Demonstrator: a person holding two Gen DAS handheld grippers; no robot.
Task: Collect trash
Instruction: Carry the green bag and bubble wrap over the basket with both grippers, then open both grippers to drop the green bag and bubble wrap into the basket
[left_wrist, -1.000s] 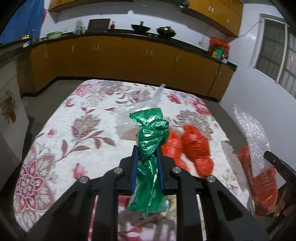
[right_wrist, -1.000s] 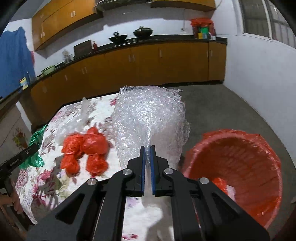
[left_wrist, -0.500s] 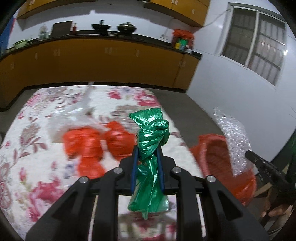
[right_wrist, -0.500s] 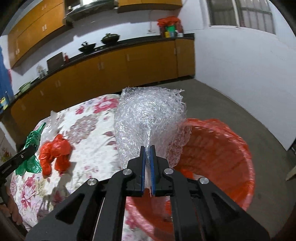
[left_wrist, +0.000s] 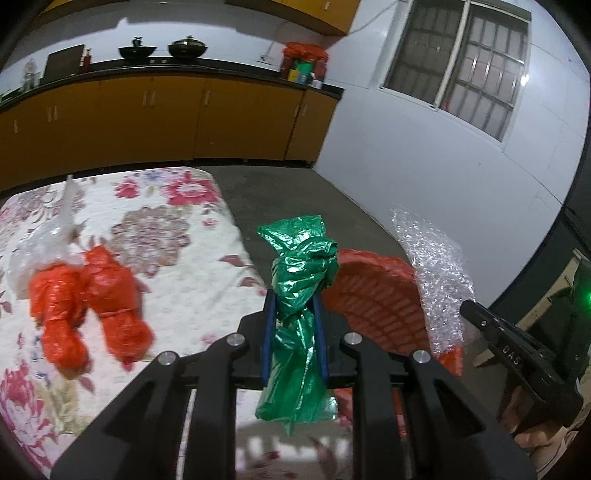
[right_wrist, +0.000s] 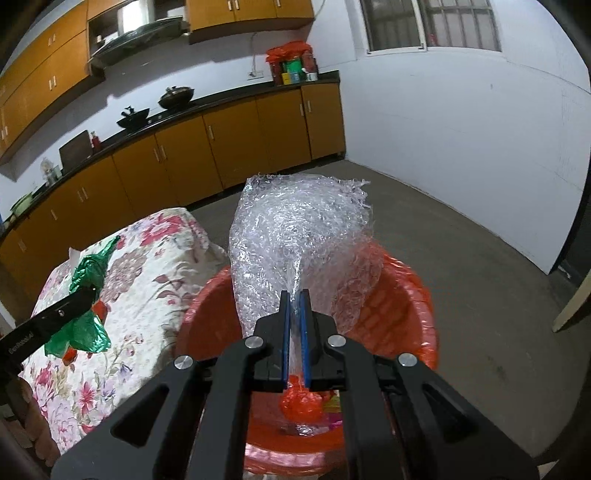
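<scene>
Bubble wrap (right_wrist: 299, 240) pinched by a thin edge in the closed right hand-held gripper (right_wrist: 294, 325) above the red bin (right_wrist: 413, 295), green bag (left_wrist: 303, 288) clamped in the left hand-held gripper (left_wrist: 293, 332) beside that bin; likely to cling or drift past its rim on release

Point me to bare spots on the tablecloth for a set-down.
Free: far end of the floral tablecloth, beyond the orange bags, and the strip between those bags and the table's right edge. Crowded: around the orange bags and clear bag. Left tool holds the green bag there.
</scene>
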